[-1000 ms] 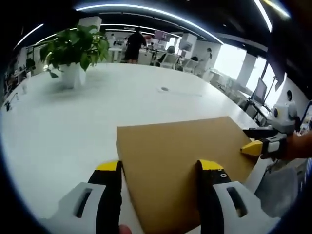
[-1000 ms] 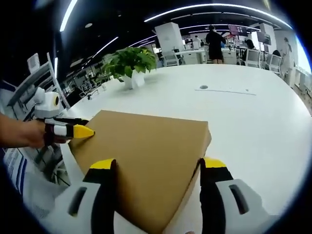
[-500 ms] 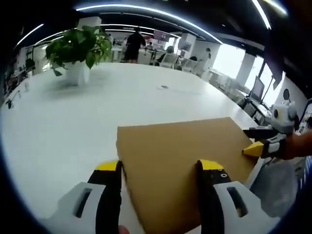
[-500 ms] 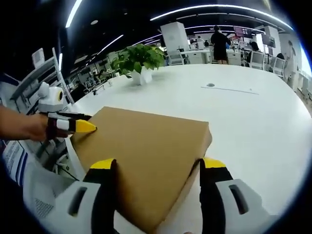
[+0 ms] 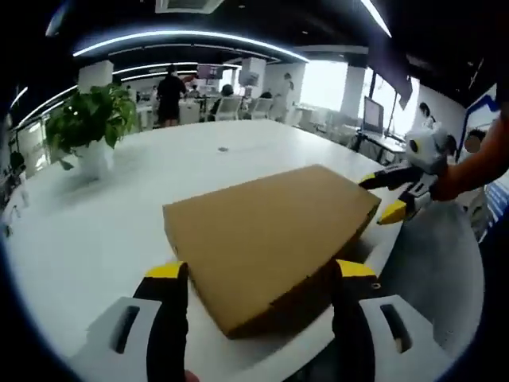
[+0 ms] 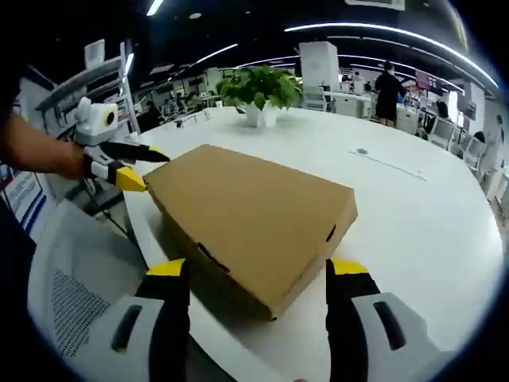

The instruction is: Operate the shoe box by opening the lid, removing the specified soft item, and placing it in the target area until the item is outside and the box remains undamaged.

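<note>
A shut brown cardboard shoe box [image 5: 270,231] lies flat on the white table [image 5: 95,223], close to its near edge. My left gripper [image 5: 261,274] is open, and the box's near corner sits low between its yellow-tipped jaws. The right gripper [image 5: 391,196], held by a hand, comes in from the right with its jaws apart at the box's right corner. In the right gripper view the box [image 6: 254,219] shows its front wall. My right gripper [image 6: 258,270] stands open before that wall. At the box's left corner the left gripper [image 6: 134,165] is held open.
A potted plant [image 5: 87,127] stands on the far side of the table [image 6: 429,231], also seen as the plant [image 6: 258,91]. A grey mesh chair [image 6: 71,294] sits just off the table's near edge. People and desks fill the office behind.
Both cameras have dropped lower and swung outward, so the box's side walls now show. Both grippers stay open at the box's corners, and the lid stays shut.
</note>
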Motion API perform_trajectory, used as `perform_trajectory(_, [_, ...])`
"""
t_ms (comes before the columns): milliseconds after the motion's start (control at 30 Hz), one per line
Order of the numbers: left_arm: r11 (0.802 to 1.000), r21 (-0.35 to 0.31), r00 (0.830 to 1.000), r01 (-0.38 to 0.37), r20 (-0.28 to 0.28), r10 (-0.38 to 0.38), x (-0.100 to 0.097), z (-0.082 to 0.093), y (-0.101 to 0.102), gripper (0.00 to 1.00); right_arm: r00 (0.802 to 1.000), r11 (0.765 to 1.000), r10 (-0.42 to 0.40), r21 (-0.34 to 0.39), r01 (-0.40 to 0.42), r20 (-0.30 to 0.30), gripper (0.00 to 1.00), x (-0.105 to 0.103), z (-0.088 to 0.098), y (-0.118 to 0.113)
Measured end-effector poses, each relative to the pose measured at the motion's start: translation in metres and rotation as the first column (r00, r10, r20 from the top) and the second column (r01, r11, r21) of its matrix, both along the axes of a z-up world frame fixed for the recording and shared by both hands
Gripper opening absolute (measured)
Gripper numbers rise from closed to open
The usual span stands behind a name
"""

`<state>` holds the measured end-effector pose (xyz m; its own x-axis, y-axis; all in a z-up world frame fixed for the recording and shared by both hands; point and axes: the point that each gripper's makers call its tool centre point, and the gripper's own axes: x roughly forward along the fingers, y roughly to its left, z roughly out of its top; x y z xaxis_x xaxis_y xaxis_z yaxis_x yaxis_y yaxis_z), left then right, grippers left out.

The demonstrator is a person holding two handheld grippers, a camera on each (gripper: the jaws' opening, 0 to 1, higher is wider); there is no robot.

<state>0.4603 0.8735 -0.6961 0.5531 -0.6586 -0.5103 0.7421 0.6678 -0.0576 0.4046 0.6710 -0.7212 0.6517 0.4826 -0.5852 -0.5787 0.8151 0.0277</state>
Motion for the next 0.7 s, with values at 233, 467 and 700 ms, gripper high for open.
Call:
perform_trajectory(233, [0.998, 0.050, 0.999, -0.042, 0.015, 0.042, -0.008, -0.008, 0.016, 0.61, 0.999, 0.999, -0.032, -0.035, 0.032, 0.004, 0.56, 0.006, -0.005, -0.012])
perform_trajectory(467, [0.995, 0.095, 0.999, -0.035, -0.029, 0.038, -0.013, -0.028, 0.023, 0.46, 0.999, 0.999, -0.040, -0.022, 0.040, -0.002, 0.51, 0.010, -0.006, -0.008])
perform_trajectory(700, [0.994, 0.101, 0.999, -0.039, -0.024, 0.042, -0.010, -0.028, 0.027, 0.38, 0.998, 0.998, -0.057, -0.012, 0.057, -0.012, 0.49, 0.011, -0.008, -0.007])
